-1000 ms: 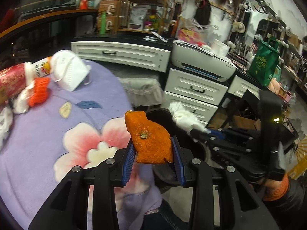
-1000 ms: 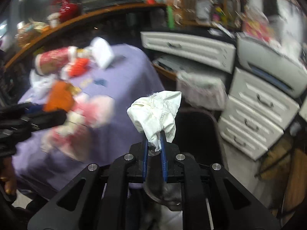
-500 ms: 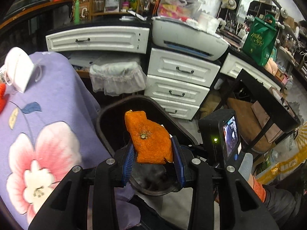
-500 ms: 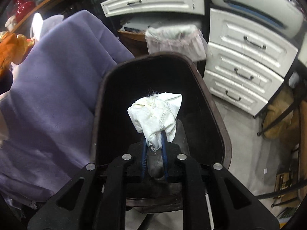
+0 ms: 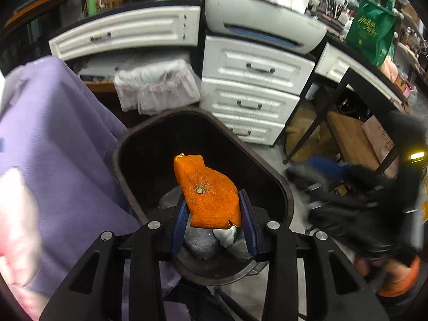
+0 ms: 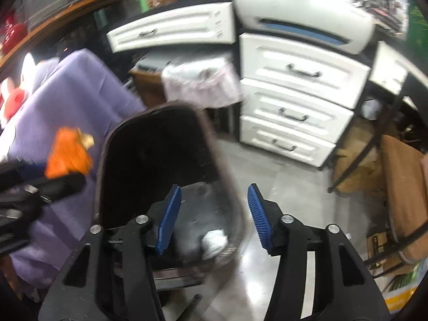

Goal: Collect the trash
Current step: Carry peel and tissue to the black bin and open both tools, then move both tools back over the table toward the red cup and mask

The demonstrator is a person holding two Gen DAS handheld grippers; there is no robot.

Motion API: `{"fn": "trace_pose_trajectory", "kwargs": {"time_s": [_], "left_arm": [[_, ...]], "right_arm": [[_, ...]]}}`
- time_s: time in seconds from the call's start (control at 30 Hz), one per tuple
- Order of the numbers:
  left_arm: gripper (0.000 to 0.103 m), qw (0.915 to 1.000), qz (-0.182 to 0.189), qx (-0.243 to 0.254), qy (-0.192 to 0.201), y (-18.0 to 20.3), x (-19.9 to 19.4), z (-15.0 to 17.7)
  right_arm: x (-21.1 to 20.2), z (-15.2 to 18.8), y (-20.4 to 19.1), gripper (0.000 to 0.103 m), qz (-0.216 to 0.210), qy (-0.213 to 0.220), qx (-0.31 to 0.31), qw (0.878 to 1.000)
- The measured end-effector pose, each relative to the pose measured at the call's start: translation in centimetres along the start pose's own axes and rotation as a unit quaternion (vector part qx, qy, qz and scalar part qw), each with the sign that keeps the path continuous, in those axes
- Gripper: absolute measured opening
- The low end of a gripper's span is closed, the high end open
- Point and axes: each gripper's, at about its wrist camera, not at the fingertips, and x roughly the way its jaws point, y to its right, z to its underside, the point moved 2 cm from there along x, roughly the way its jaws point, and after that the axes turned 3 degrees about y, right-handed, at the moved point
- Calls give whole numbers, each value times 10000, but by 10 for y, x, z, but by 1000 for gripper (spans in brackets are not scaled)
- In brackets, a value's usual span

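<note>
My left gripper (image 5: 214, 214) is shut on an orange peel (image 5: 206, 192) and holds it over the open black trash bin (image 5: 267, 171). A crumpled white tissue (image 5: 226, 236) lies at the bottom of the bin, also in the right wrist view (image 6: 214, 242). My right gripper (image 6: 214, 211) is open and empty, over the bin's right rim (image 6: 219, 160). In the right wrist view the left gripper with the peel (image 6: 67, 157) shows at the left, blurred. The right gripper (image 5: 334, 187) shows blurred at the right of the left wrist view.
A table under a purple flowered cloth (image 5: 53, 139) stands left of the bin, with more litter on it (image 6: 13, 99). White drawers (image 5: 251, 91) and a printer (image 5: 262, 26) stand behind. A lined small bin (image 5: 155, 85) sits behind the black bin.
My right gripper opened and dropped the white tissue into the bin, then pulled back to the right. My left gripper moved the peel further over the bin.
</note>
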Motion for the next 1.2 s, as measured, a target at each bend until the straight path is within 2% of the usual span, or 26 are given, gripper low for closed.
{"fn": "trace_pose_trajectory", "kwargs": {"time_s": [0.27, 0.47, 0.57, 0.73, 0.9, 1.0, 1.2], "left_arm": [[37, 9979, -96, 154, -629, 10, 53, 7], [37, 9964, -161, 207, -812, 12, 66, 14], [41, 9964, -216, 230, -793, 12, 66, 14], [68, 9970, -255, 274, -674, 13, 61, 12], [76, 9977, -184, 303, -572, 16, 49, 12], [76, 9983, -82, 294, -501, 17, 39, 14], [80, 9991, 150, 366, -175, 23, -3, 14]], "right_arm": [[-22, 5, 31, 56, 127, 100, 299, 9994], [-25, 4, 35, 57, 92, 146, 436, 9989], [-26, 4, 33, 61, 80, 171, 431, 9989], [-27, 3, 32, 62, 86, 193, 425, 9989], [-34, -1, 29, 65, 61, 281, 387, 9988], [-39, -4, 27, 65, 26, 339, 351, 9988], [-48, -11, 23, 69, -23, 441, 326, 9985]]}}
